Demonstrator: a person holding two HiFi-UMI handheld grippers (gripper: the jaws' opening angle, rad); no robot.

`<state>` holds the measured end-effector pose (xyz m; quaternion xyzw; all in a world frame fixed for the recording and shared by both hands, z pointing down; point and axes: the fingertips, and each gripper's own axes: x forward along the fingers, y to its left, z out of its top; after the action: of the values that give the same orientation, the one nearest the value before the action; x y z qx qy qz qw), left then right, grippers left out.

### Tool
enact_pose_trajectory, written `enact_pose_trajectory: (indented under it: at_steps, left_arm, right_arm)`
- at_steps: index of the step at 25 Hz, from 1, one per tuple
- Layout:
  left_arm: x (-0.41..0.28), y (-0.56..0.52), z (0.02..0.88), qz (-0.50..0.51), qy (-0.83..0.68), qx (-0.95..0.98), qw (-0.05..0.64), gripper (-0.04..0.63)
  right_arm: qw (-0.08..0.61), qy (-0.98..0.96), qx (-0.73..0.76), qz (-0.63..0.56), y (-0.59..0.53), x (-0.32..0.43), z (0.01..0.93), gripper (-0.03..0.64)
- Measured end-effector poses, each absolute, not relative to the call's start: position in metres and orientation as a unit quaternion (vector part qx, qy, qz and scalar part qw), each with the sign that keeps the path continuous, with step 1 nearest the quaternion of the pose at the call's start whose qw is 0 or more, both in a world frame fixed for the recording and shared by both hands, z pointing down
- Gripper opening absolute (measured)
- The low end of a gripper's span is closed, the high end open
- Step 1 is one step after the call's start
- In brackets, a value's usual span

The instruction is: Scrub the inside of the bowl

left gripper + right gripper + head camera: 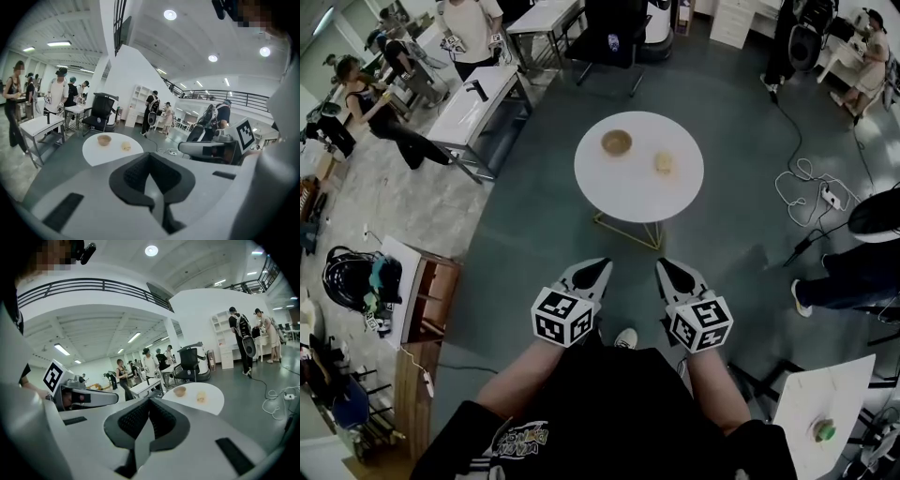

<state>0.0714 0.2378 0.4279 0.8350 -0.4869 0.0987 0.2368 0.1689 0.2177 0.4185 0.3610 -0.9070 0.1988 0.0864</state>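
Observation:
A small wooden bowl (616, 142) stands upright on a round white table (628, 192), with a pale yellow scrubbing pad (664, 163) lying to its right. Both are well ahead of me, out of reach of the grippers. My left gripper (602, 267) and right gripper (664, 267) hang side by side near my body, over the grey floor short of the table. Each has its jaws shut with nothing between them. The left gripper view shows the bowl (104, 139) and pad (125, 146) far beyond the jaws. In the right gripper view the bowl (179, 391) and pad (201, 397) are just as distant.
White desks (478, 98) with people around them stand at the back left, and an office chair (609, 42) behind the table. Cables and a power strip (825, 195) lie on the floor at right, near a person's legs (844, 281). A wooden cabinet (427, 309) sits at my left.

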Motion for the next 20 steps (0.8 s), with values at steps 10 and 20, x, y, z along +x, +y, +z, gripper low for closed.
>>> enact_pose_trajectory:
  at_steps: [10, 20]
  left_arm:
    - [0.06, 0.233, 0.43, 0.097, -0.501, 0.827, 0.238, 0.006]
    - [0.035, 0.194, 0.43, 0.098, -0.482, 0.838, 0.236, 0.006]
  right_arm:
    - [0.084, -0.907, 0.36, 0.201, 0.213, 0.169, 0.42, 0.021]
    - [0.083, -0.892, 0.394, 0.205, 0.183, 0.153, 0.42, 0.021]
